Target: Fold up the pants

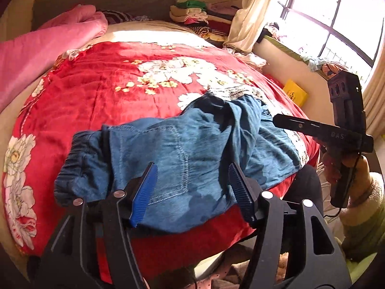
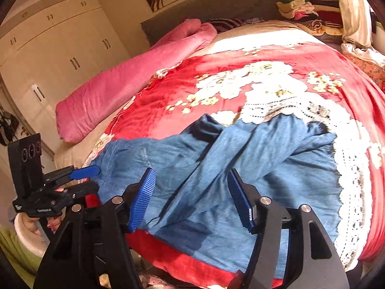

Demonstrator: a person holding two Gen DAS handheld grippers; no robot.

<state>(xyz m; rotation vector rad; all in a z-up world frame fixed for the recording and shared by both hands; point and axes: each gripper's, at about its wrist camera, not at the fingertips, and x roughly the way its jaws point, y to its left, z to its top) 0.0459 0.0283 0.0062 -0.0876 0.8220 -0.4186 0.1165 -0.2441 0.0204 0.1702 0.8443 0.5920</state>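
pants partly behind tool pads

sunlight is pouring through a big paned window and washing out the cream curtain. a red floral blanket is covering the bed, with a pink quilt bunching along one side. cream wardrobes are lining the wall, and folded clothes are piling up beside a grey headboard.
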